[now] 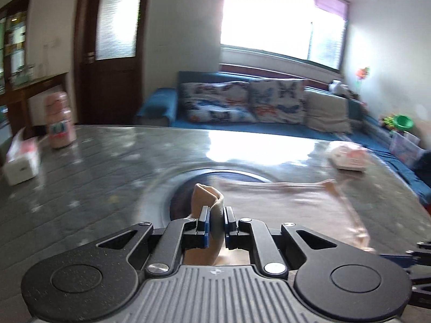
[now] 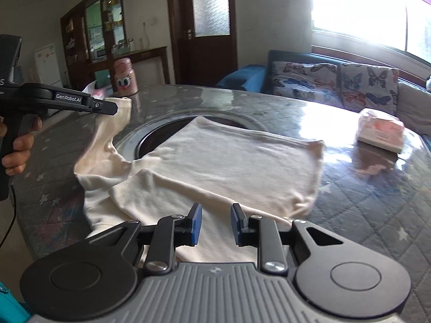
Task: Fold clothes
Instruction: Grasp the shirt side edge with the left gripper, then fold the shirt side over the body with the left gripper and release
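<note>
Your left gripper [image 1: 215,222] is clamped on a bunched corner of the cream garment [image 2: 215,161], with the cloth pinched between the blue pads [image 1: 206,226] and a small fold sticking up past the fingertips. Seen from the right wrist view, that left gripper [image 2: 114,109] holds the corner lifted above the table [image 2: 363,188], and the fabric trails down from it in a twisted strip to the rest of the garment, while your hand [image 2: 18,145] wraps the black handle at the picture's left edge. Your right gripper [image 2: 214,224] sits low over the near hem of the garment with its jaws partly apart; cloth lies under and between them, but the pads do not visibly press on it, so you hold nothing there as far as the view shows. Most of the garment lies flat on the table, spread across the round inset [image 2: 150,137] in the middle of the grey quilted cover, with its far edge running toward the right side. A pink tissue pack [image 2: 379,133] rests on the table to the right, well apart from the cloth. A pink bottle with cartoon eyes [image 2: 125,76] stands at the far left of the table, beside a white box [image 1: 21,161]. Beyond the table runs a blue sofa [image 1: 161,102] with butterfly cushions [image 1: 242,102] under a bright window [image 1: 269,13].
</note>
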The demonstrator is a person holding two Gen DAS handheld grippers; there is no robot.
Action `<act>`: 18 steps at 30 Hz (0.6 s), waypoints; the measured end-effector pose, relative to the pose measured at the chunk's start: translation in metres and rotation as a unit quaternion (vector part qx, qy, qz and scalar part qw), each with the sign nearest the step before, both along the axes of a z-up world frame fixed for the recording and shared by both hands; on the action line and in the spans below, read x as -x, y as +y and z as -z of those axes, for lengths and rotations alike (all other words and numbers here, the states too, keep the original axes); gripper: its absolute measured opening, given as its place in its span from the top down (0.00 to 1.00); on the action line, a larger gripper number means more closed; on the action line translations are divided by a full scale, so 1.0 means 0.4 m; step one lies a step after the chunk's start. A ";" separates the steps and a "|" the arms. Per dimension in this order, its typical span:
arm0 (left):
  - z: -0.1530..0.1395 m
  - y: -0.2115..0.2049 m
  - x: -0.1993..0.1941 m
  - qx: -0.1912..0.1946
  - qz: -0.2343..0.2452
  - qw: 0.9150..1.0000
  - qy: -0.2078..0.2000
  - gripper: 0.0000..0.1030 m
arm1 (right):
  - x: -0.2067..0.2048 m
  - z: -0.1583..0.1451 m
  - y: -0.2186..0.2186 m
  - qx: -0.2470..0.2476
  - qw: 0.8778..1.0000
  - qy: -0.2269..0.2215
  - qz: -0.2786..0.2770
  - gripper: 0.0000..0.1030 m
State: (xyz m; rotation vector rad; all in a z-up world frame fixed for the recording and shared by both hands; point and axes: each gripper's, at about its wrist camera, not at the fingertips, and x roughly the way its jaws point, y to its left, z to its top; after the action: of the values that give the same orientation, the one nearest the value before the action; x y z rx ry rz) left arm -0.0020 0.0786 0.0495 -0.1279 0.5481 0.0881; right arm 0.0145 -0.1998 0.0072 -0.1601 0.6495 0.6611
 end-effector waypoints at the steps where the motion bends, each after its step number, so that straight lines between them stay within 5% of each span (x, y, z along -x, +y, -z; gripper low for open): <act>1: -0.005 -0.021 -0.004 0.002 0.012 1.000 0.000 0.89 | 0.000 0.000 -0.010 -0.002 1.000 -0.001 0.005 0.78; 10: -0.022 -0.207 -0.026 0.025 0.131 0.991 -0.008 0.89 | -0.003 -0.001 -0.114 -0.008 0.998 -0.003 0.055 0.78; 18: 0.050 -0.315 -0.025 0.020 0.216 0.976 0.027 0.86 | -0.014 0.002 -0.157 -0.011 0.997 0.003 0.083 0.78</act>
State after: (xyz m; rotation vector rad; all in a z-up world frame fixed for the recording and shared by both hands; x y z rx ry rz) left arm 0.0082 -0.0472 0.0295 -0.0422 0.6223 -0.3450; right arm 0.0200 -0.2625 0.0064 -0.0831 0.6542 0.5093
